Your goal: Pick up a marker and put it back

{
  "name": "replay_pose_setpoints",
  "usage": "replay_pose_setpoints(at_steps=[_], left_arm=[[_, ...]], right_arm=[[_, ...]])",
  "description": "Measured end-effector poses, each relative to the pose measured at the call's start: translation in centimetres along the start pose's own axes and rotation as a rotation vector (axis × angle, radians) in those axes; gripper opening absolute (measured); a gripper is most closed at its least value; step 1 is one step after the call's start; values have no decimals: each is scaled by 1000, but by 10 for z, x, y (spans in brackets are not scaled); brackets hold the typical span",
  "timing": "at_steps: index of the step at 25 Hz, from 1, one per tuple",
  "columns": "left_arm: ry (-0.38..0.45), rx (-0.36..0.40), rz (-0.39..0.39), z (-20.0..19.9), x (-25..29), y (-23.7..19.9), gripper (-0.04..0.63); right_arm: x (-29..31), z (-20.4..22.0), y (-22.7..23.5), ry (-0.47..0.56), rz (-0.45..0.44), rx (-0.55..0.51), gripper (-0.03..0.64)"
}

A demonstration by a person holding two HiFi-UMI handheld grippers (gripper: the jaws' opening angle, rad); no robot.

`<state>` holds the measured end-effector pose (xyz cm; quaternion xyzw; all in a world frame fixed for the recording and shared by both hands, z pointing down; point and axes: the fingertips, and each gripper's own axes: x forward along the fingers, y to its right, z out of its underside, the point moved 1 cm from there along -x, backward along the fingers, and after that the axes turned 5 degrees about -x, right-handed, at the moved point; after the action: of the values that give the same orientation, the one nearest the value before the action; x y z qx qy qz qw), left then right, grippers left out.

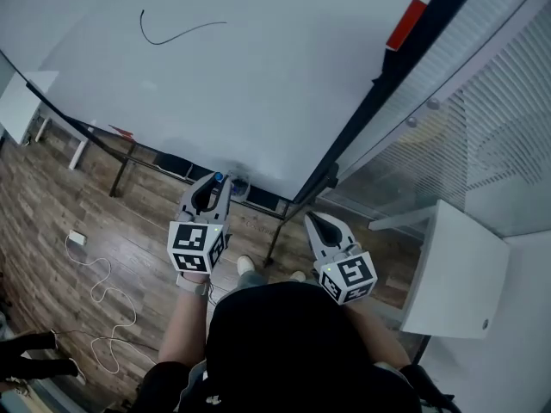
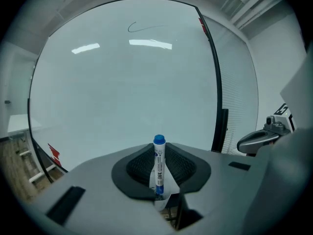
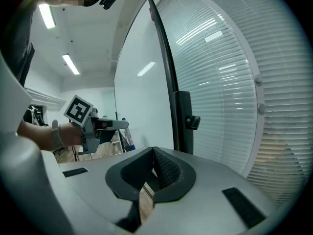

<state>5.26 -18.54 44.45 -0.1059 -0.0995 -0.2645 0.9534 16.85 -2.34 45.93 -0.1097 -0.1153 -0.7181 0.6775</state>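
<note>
A white marker with a blue cap (image 2: 158, 163) stands upright between the jaws of my left gripper (image 2: 159, 151), which is shut on it. In the head view the left gripper (image 1: 215, 182) is held just below the lower edge of the whiteboard (image 1: 241, 67), with the marker's blue cap (image 1: 219, 178) at its tip. One curved black line (image 1: 176, 31) is drawn on the board. My right gripper (image 1: 312, 220) hangs to the right, near the board's lower right corner. Its jaws are shut with nothing between them (image 3: 152, 152). The right gripper view also shows the left gripper (image 3: 100, 127).
The whiteboard's dark tray (image 1: 176, 167) and stand legs (image 1: 120, 175) run under the board. A white desk (image 1: 17, 106) is at the left, a white cable (image 1: 103, 295) lies on the wooden floor, a white cabinet (image 1: 452, 274) and a glass wall with blinds (image 1: 491, 119) are at the right.
</note>
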Motion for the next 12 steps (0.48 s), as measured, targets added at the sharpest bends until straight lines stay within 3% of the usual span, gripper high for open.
replay_pose_setpoints(at_steps=[12], left_arm=[[-65, -72, 27, 47, 40, -17, 82]], right_arm=[[-15, 16, 18, -66, 110, 20, 29]])
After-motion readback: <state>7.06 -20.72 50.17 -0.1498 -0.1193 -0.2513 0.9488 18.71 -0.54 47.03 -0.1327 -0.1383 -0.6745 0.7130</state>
